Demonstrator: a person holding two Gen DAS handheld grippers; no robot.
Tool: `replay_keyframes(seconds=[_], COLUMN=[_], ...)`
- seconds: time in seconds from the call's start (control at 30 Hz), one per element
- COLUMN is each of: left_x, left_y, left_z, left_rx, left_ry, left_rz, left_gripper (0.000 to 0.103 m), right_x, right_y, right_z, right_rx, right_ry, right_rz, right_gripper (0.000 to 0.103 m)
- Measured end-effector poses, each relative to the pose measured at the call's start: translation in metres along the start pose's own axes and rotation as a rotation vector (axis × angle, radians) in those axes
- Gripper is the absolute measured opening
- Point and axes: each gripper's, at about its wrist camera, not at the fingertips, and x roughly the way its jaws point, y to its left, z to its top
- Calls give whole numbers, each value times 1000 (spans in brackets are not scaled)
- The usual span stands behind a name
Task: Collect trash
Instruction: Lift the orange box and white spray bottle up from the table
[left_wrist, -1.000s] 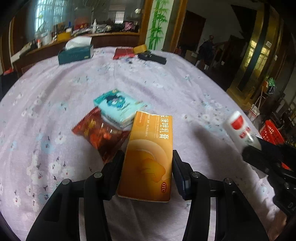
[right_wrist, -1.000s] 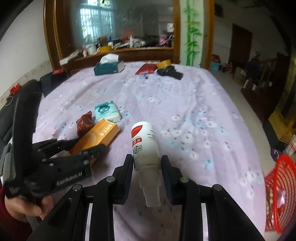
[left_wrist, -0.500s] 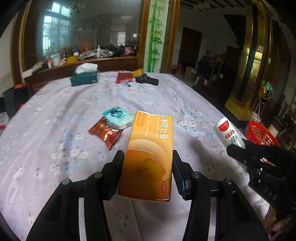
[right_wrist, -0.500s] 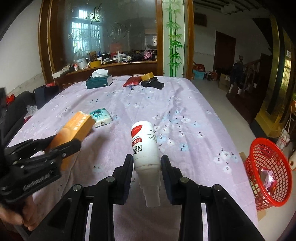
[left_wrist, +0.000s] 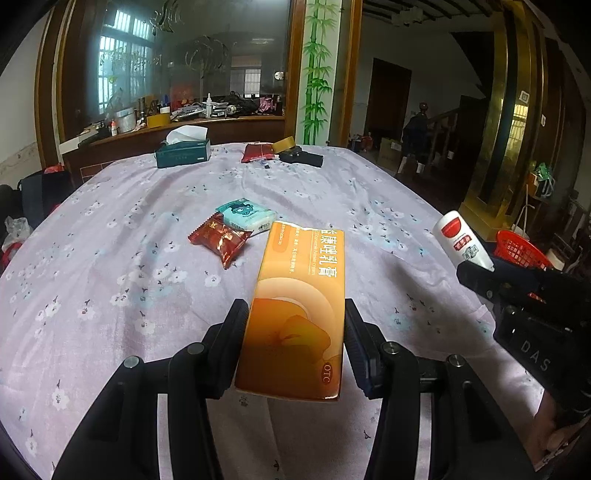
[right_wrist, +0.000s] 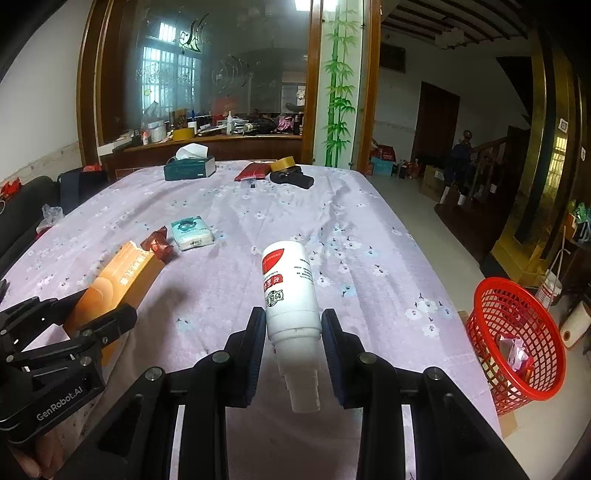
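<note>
My left gripper (left_wrist: 295, 325) is shut on an orange box (left_wrist: 299, 314), held above the lilac flowered tablecloth (left_wrist: 110, 258); the same box (right_wrist: 114, 280) shows at the left of the right wrist view. My right gripper (right_wrist: 293, 332) is shut on a white bottle with a red label (right_wrist: 290, 288), cap end toward the camera; the bottle (left_wrist: 461, 240) also appears at the right of the left wrist view. A red snack wrapper (left_wrist: 219, 238) and a teal tissue pack (left_wrist: 245, 216) lie on the cloth ahead.
A red mesh basket (right_wrist: 517, 339) with some wrappers inside stands on the floor off the table's right edge. At the far end sit a green tissue box (left_wrist: 183, 153), a red pouch (left_wrist: 256, 152), a tape roll (left_wrist: 283, 144) and a black object (left_wrist: 301, 158).
Both grippers have pulled back from the table and tilted up with their loads. The wrapper and tissue pack look farther away, and the red basket has come into fuller view.
</note>
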Motion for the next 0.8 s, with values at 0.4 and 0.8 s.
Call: replay_keyframes(seconds=[0.4, 0.8], left_x=[9, 11], left_y=[4, 7], left_z=[-5, -4], left_rx=[-19, -31], left_ry=[20, 30], left_rz=[-6, -27], left_gripper=[49, 49], right_x=[16, 25], right_y=[0, -2], right_z=[-5, -7], right_rx=[10, 22], right_ry=[19, 36], right_rz=[-7, 4], right_gripper=[33, 33])
